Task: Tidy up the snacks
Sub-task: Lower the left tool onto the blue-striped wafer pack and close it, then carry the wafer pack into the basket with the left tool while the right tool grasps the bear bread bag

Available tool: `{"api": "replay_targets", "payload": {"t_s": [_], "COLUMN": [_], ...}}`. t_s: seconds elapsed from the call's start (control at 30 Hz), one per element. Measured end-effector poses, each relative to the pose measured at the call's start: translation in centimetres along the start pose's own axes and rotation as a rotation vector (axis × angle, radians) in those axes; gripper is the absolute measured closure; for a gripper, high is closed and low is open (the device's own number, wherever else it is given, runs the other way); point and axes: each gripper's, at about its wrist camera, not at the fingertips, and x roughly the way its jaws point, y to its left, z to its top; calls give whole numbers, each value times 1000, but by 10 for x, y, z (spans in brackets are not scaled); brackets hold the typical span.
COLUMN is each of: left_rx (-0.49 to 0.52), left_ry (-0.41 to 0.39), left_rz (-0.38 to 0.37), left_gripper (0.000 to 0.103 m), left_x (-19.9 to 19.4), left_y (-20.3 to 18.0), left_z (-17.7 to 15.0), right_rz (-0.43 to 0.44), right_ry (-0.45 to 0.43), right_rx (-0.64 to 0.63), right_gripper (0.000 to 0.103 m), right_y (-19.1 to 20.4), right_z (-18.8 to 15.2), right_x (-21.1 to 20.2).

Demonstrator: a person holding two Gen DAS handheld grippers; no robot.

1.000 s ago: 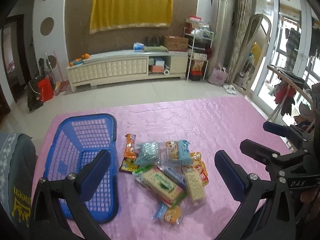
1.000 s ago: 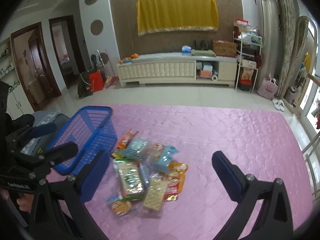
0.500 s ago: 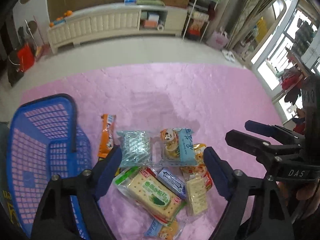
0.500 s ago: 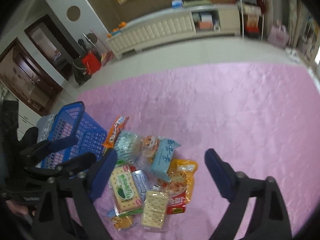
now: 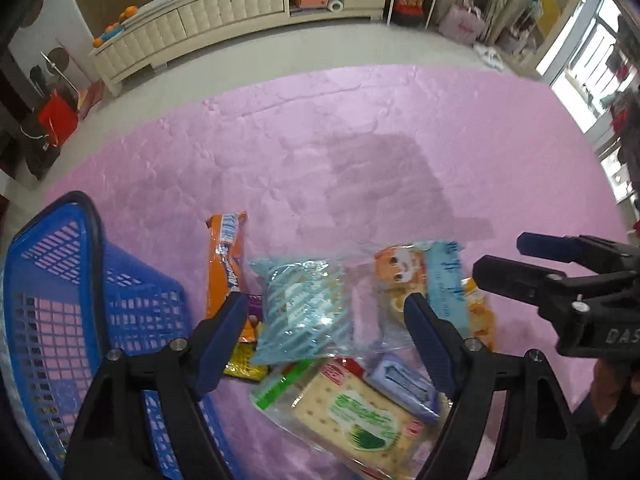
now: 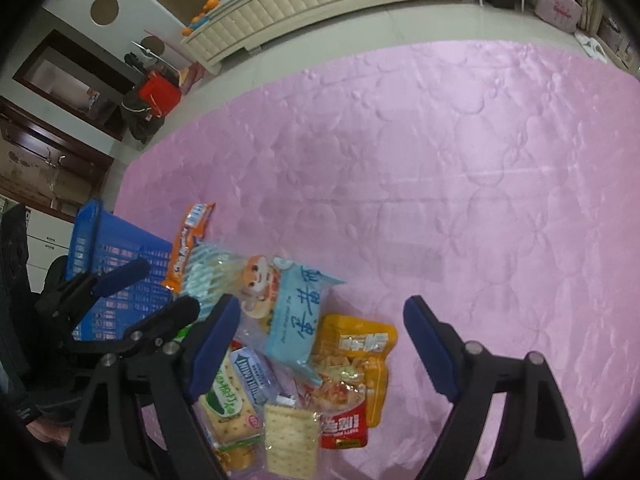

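**Snacks heaped beside the blue basket, both grippers above them**

Snacks lie in a loose pile on the pink quilted worktop [image 5: 360,152], just right of a blue plastic basket [image 5: 60,312] in the left wrist view. At the pile's left edge an orange bar wrapper [image 5: 224,256] lies lengthwise, next to the basket wall. Beside it is a clear packet with pale blue stripes [image 5: 300,312], then a light blue packet with a cartoon face [image 6: 292,316]. Nearer the cameras are a cracker pack with a green label [image 5: 352,412], a small blue-grey packet [image 5: 404,384], a clear sleeve of square crackers [image 6: 290,440] and an orange-and-red bag [image 6: 352,376].

The left gripper [image 5: 324,340] hangs over the striped packet with its jaws apart; nothing is pinched between the blue pads, though the packet shows in the gap. The right gripper [image 6: 320,344] points down over the light blue packet and the orange bag; its jaws are closing but the pads are not yet pressing on anything. Each gripper shows at the edge of the other's view.
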Motion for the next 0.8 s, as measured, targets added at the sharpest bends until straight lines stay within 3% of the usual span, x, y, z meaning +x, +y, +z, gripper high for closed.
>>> {"api": "replay_targets", "payload": {"t_s": [0.13, 0.33, 0.47, 0.67, 0.8], "left_rx": [-18, -29, -6, -47, -87], "left_ry": [41, 92, 115, 91, 12], "left_rz": [-15, -42, -6, -53, -92], "left_gripper": [38, 39, 50, 53, 53], "left_x": [24, 47, 63, 56, 28], "left_y": [9, 17, 19, 29, 39], "left_z": [4, 8, 11, 3, 0], "right_rz": [14, 18, 23, 5, -6], "right_ry": [14, 23, 19, 19, -4], "right_rx": [-6, -4, 0, -1, -2], "right_gripper": [17, 17, 17, 17, 17], "right_y": [0, -2, -2, 2, 8], "right_z": [-1, 2, 3, 3, 4], "right_x": [6, 12, 12, 9, -2]}}
